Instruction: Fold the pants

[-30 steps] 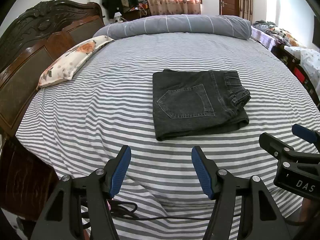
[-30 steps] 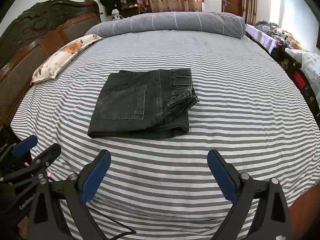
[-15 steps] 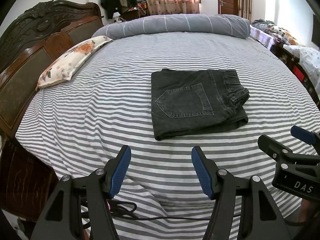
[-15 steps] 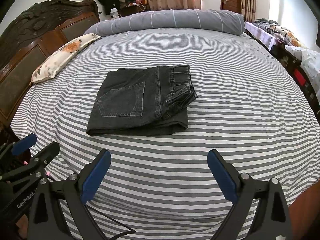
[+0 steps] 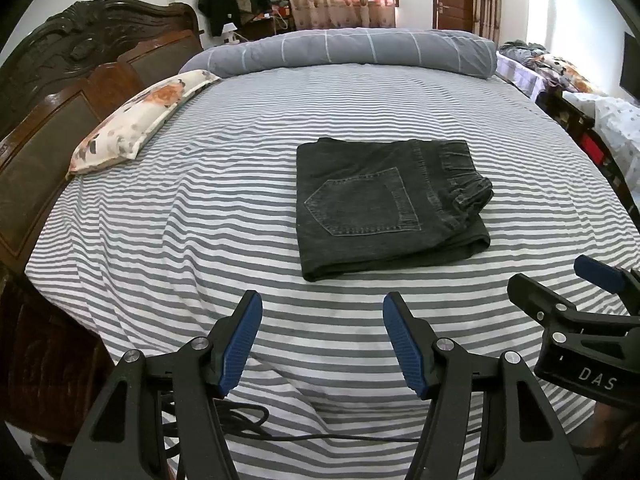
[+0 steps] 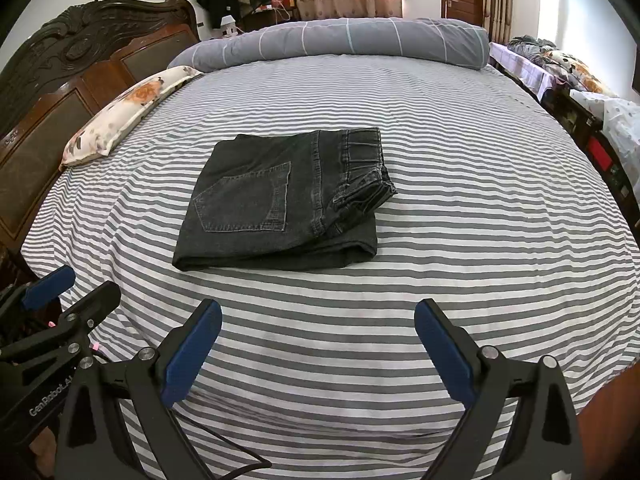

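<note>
left wrist: folded pants on bed

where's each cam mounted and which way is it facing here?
Left wrist: rides the left gripper, angled down across the striped bed at the folded pants; own open jaws below, right gripper at right edge.
Right wrist: rides the right gripper, same downward aim; own open jaws below, left gripper at left edge.
Shared: pants, floral pillow, grey bolster, headboard.
</note>
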`<state>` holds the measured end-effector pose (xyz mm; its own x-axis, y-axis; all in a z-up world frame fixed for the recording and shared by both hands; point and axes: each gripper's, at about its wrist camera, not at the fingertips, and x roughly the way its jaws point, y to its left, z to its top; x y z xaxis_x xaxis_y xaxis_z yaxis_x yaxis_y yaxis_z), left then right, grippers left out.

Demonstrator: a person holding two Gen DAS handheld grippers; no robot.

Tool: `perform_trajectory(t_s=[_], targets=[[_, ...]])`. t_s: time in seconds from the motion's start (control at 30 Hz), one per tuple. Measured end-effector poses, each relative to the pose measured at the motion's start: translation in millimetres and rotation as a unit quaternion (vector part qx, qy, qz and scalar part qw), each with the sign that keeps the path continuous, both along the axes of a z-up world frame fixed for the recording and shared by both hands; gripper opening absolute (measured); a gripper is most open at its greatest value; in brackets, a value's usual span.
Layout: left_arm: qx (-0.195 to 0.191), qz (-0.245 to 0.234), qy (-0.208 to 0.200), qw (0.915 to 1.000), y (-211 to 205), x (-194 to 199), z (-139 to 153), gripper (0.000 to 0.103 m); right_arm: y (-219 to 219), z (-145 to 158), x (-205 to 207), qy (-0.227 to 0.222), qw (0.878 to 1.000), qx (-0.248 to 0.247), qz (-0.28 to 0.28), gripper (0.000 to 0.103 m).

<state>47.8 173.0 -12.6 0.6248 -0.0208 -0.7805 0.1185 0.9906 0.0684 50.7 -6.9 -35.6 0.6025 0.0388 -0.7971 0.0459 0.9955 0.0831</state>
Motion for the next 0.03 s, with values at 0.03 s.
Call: perform_trajectory(t_s=[0.03], targets=[[-0.001,0.000,0.000,1.0000,0.0,-0.8,0.0,0.064,-0.1,-0.3,-0.1,0.000,1.000,0.001,0.000,0.096]])
